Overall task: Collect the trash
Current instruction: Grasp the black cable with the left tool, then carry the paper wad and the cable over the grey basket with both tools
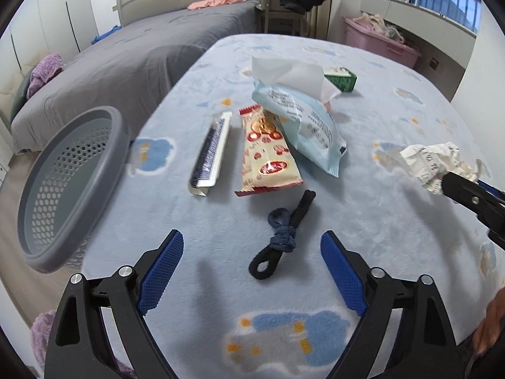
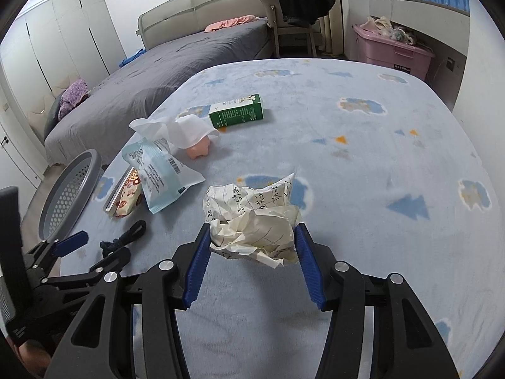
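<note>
Right tool [image 2: 252, 237] clamped on the crumpled paper ball [image 2: 252, 218], both blue pads pressed into its sides, ball lifted off the tabletop [image 2: 363, 164] by the look of it, in the near-right part of the surface. Left tool [image 1: 252, 246] spread wide, holding nothing, hovering over the black knotted cord [image 1: 281, 233]. Step in hand looks like carrying the paper to the grey perforated basket [image 1: 69, 186], which hangs off the left edge of the tabletop, tilted toward the camera. To do it well: keep the squeeze steady, paper is springy and loose flaps stick out below the pads, so don't relax until over the basket mouth. Carry high and sweep left across the near side; the middle is cluttered with snack wrapper [image 1: 268, 148], wipes pack [image 1: 303, 123], white-edged brush strip [image 1: 211, 151], tissue [image 1: 290, 75] and green carton [image 2: 236, 110] further back. The left tool sits right in that path, so it likely needs to pull aside or the right passes above it. Right and far parts of the tabletop are bare, plenty of room there. Basket rim is close to the table edge, drop well inside it.
</note>
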The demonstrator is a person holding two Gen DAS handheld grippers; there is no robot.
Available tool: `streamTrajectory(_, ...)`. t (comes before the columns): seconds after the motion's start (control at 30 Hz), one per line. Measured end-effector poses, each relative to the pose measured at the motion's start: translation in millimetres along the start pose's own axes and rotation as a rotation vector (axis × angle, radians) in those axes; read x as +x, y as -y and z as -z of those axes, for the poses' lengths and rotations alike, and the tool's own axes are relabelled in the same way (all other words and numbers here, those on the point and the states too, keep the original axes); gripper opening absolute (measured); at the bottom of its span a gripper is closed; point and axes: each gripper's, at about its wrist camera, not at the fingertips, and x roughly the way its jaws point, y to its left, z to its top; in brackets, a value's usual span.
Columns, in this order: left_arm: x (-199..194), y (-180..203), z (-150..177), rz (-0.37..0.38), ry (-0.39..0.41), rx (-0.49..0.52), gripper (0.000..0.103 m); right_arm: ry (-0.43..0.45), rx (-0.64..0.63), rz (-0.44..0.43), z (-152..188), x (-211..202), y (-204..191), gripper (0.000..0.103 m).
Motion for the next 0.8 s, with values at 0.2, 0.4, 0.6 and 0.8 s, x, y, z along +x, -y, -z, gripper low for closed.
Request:
streamTrajectory(0.2, 12.7, 4.1, -0.8, 0.01, -0.027, 0.006, 0.063, 0.0, 0.008, -0.013, 4.0, -2.0, 2.3, 0.052)
streamTrajectory(0.4, 8.5, 9.5, -0.9, 0.068, -0.021, 0.029, 0.018, 0.001, 0.004, -0.024, 5.1, -2.9, -0.3, 0.052)
streamTrajectory(0.6, -4.2, 6.6, 0.4, 0.077, -0.008, 0.023, 0.012, -0.001, -0.009, -0.037, 5.1, -3.2, -9.1, 0.052)
streamTrajectory(0.8, -32.6, -17.7, -11.5, 0.063, 0.046, -0.024, 0.012, 0.005, -0.029, -0.069, -3.2, -8.7, -27.9, 0.052)
